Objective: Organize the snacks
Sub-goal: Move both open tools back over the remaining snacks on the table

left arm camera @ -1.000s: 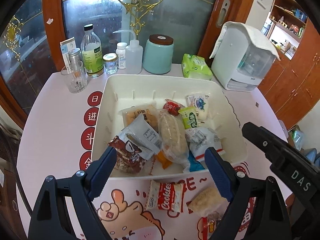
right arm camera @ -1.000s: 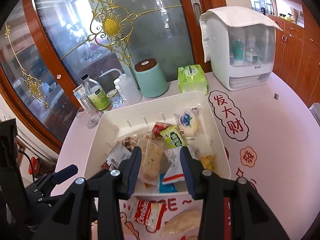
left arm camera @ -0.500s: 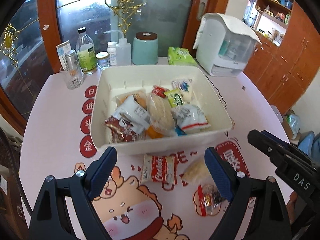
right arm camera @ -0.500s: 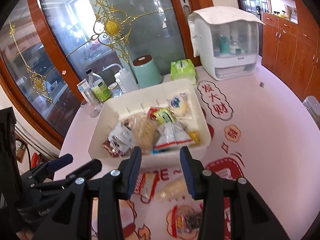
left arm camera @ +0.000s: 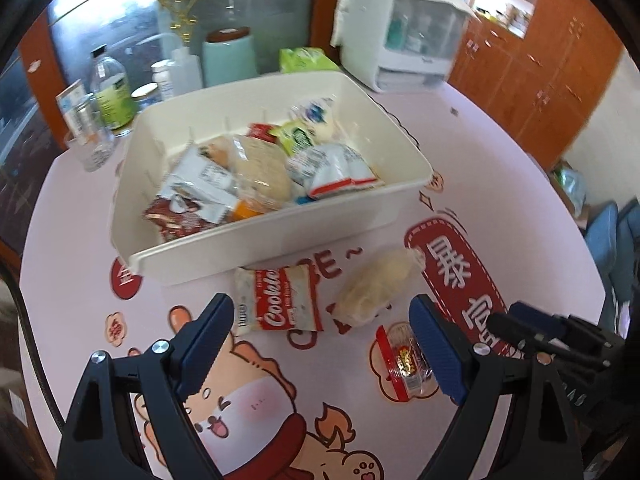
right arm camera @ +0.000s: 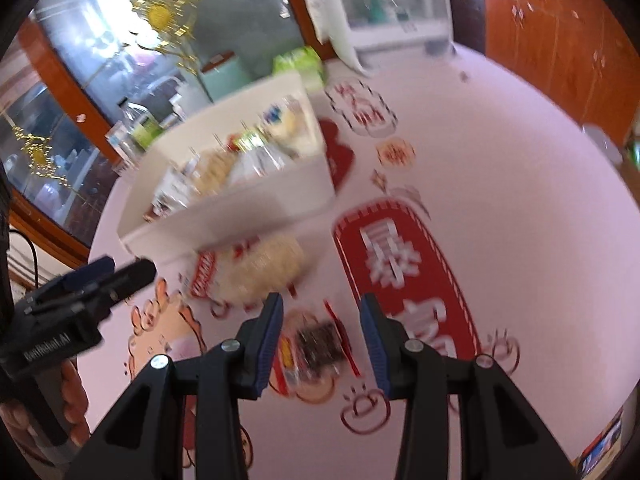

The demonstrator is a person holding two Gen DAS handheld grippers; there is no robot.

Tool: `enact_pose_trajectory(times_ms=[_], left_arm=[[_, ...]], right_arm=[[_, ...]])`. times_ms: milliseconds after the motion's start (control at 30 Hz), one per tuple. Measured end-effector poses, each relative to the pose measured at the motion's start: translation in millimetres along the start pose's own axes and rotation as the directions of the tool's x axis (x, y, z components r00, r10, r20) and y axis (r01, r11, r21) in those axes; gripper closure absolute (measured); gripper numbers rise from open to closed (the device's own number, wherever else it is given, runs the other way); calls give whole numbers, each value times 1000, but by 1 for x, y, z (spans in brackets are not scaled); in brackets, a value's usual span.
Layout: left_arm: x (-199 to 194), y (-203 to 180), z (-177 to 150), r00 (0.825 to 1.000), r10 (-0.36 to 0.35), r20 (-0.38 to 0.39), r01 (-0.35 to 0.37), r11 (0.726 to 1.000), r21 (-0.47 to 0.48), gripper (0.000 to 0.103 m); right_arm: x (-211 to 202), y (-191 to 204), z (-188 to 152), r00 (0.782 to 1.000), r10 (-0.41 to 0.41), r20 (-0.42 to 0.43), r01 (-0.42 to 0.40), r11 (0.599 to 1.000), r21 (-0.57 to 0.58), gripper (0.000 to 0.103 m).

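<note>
Lighting: even daylight, bright; I read the glass doors (left arm camera: 168,32) behind the table (left arm camera: 500,184) as its source. Shadows: soft, short, under the white bin (left arm camera: 280,240). Glare: mild sheen on the tablecloth. Blur: my right wrist view is heavily motion-smeared, packets unreadable; left view sharper, with slight smear towards the far bottles (left arm camera: 108,92). Distortion: strong fisheye bending, black vignette at every corner.

The table (left arm camera: 500,152) has a pink printed cover. On it stand a white bin (left arm camera: 280,232), some bottles (left arm camera: 108,92) and a dispenser (left arm camera: 404,28). Three snack packets (left arm camera: 280,304) lie before the bin.
</note>
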State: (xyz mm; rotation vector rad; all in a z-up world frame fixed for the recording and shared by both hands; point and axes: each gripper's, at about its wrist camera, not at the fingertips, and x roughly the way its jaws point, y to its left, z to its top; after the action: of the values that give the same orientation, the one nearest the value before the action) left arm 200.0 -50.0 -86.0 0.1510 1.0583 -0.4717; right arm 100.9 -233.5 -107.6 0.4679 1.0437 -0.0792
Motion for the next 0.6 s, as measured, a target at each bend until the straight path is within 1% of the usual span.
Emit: enact_pose_trajectory(times_ms=[100,233,333,433,500,567,600], left_arm=[[18,-12,1,999,-29,-38,31,998,48,14],[39,-29,3,996,-35,-76,45,991,123,14],[56,-39,7,995,-23,-101,41,984,176,14],[69,-48,12,992,-40,-120,64,976,206,14],[77,-53,13,989,-50,-136,79,972,222,17],[88,-58,14,984,-62,-166,100,969,228,30],[93,-60,14,981,-70,-182,110,968,225,33]], right_arm=[[13,-8,-14,999,0,-44,1,1000,29,62],[25,-13,-26,997,12,-77,-7,998,59,62],[31,-14,-33,995,35,-96,-27,996,82,62],[35,-15,-37,991,65,-120,-52,992,112,62],[41,-16,-41,986,92,-140,-72,988,137,62],[45,-16,-44,981,110,-157,-85,984,155,62],[48,-16,-46,979,120,-167,-92,982,165,62]])
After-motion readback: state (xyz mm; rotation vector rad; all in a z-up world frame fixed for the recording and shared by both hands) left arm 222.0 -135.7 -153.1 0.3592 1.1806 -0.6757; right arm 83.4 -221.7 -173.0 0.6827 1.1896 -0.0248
